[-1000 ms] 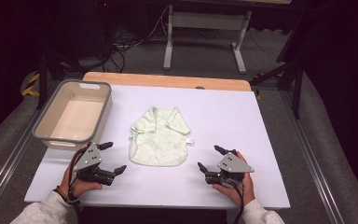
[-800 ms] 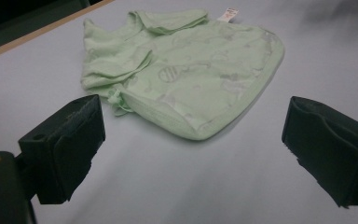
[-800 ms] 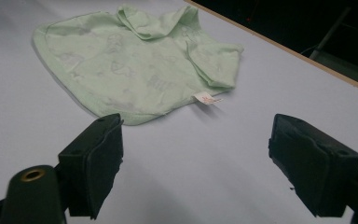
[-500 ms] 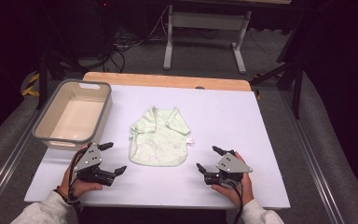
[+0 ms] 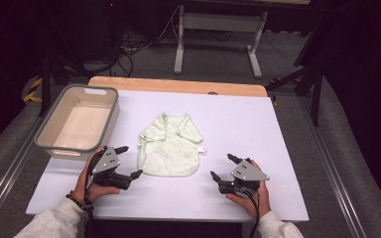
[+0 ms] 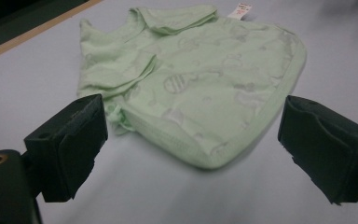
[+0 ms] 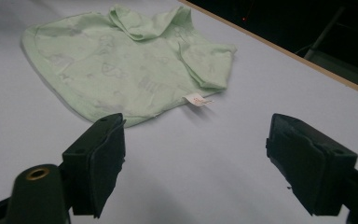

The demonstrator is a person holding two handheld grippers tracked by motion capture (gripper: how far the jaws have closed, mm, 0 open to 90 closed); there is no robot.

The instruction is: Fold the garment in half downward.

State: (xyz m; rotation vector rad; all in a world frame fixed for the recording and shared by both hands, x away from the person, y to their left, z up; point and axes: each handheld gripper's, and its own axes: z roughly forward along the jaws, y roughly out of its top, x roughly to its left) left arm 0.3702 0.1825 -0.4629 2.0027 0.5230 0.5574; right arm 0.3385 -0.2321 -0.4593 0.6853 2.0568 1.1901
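Pale green shirt (image 5: 170,145), small, thin knit by the look, lies flat at centre frame in the high view, sleeves folded in, white tag (image 5: 202,149) at its right edge; likely light, limp, prone to drag and bunch on a pull. Best hold, I judge: the banded hem (image 6: 242,140) or a shoulder seam, pinched from the edge. Left gripper (image 5: 124,160) sits lower left, right gripper (image 5: 222,167) lower right; both with jaws spread wide, holding nothing, just short of the hem. White board (image 5: 238,119) smooth and matte, wood strip at its far edge. Grey bin (image 5: 77,124) upper left, nothing inside. Dark room beyond, cables, a metal stand
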